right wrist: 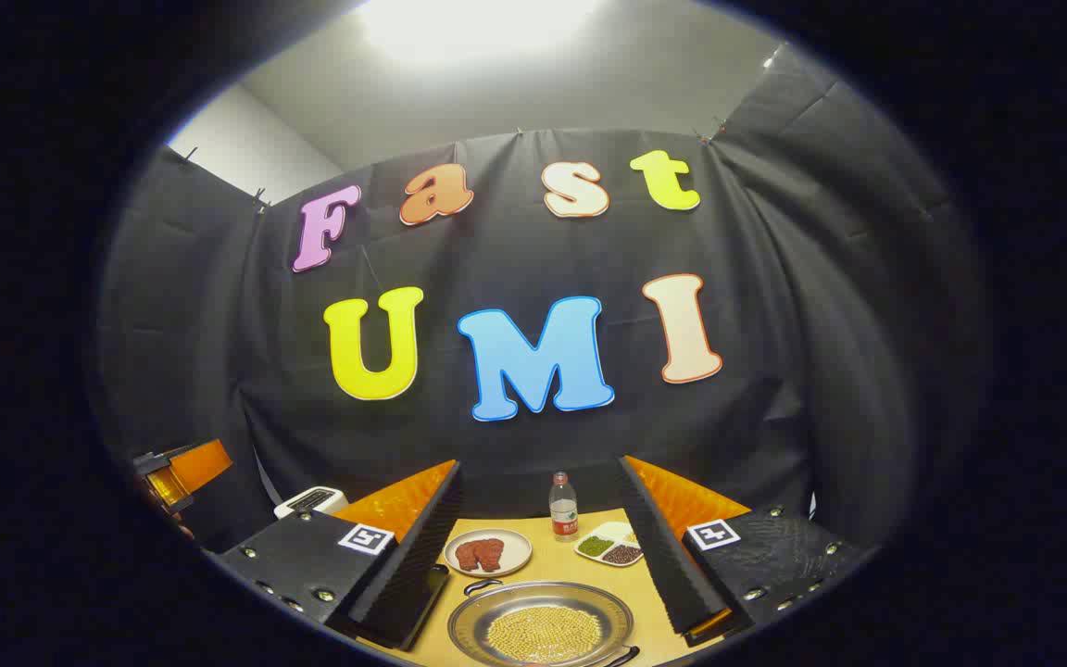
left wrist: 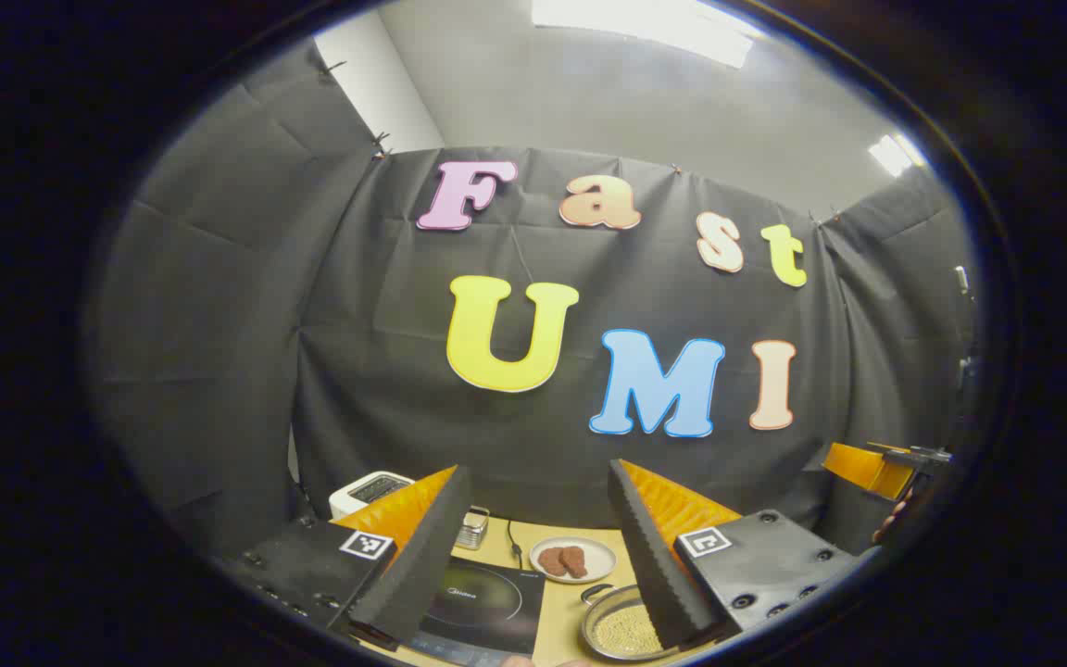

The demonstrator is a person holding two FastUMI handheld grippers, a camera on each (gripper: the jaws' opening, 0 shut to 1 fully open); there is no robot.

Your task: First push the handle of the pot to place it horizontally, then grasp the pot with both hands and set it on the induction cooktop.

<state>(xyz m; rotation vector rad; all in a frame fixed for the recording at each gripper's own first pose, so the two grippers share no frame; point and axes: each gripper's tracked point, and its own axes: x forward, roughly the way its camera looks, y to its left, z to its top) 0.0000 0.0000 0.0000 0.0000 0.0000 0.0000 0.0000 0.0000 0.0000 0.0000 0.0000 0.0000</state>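
Black cloth walls close off the booth behind a light wooden table (left wrist: 571, 602).

Left gripper view: the left gripper (left wrist: 538, 547) hangs above the table with its fingers spread wide and nothing between them. Below and between the fingers lies the dark induction cooktop (left wrist: 483, 611), toward the left finger. The pot (left wrist: 621, 630) sits just beside the cooktop, partly hidden under the right finger, with one loop handle (left wrist: 596, 590) showing on its far rim. Ahead of the gripper stands a plate of brown food (left wrist: 572, 560); a white toaster (left wrist: 369, 489) sits off to the left. Far off to the right, the other gripper (left wrist: 885, 466) hangs in the air.

Right gripper view: the right gripper (right wrist: 541, 547) is also wide open and empty, touching nothing. The pot lies directly below, centred between its fingers, a shallow metal pan filled with small yellowish grains (right wrist: 538, 633). A bottle (right wrist: 563, 507) and a dish of beans (right wrist: 609, 544) stand beyond.

The pot looks stiff and smooth, likely slippery, and its loose fill would spill if tilted. The small loop handles on opposite rims seem the safest places to grip, keeping it level.
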